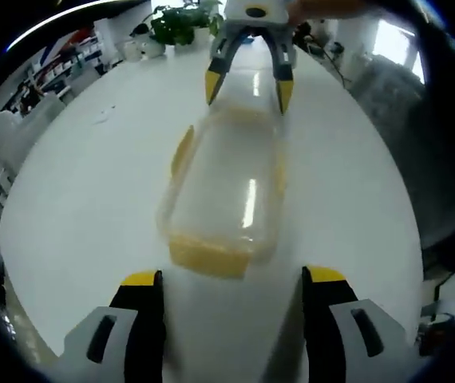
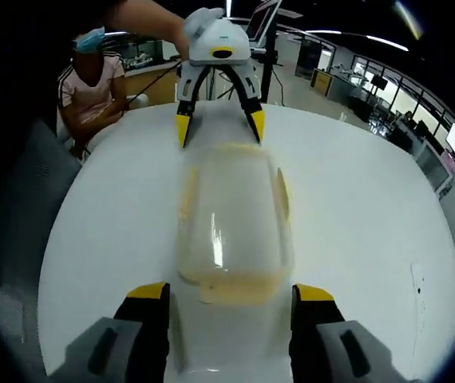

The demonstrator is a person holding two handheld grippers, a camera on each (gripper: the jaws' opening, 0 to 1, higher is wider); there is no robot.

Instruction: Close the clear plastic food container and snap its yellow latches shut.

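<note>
Left claw [image 1: 231,279] spread wide, empty, facing container [image 1: 223,191], right claw [image 2: 227,294] likewise apart

The left gripper view looks forward between the left claw [image 1: 231,287] along the white table [image 1: 92,199], close over one end of the clear plastic food container [image 1: 223,191], facing the right claw [image 1: 249,89] just beyond its far end. The right gripper view faces the opposite way, meeting the left claw [image 2: 219,128] across the same container [image 2: 231,223] and table [image 2: 355,207].
</note>
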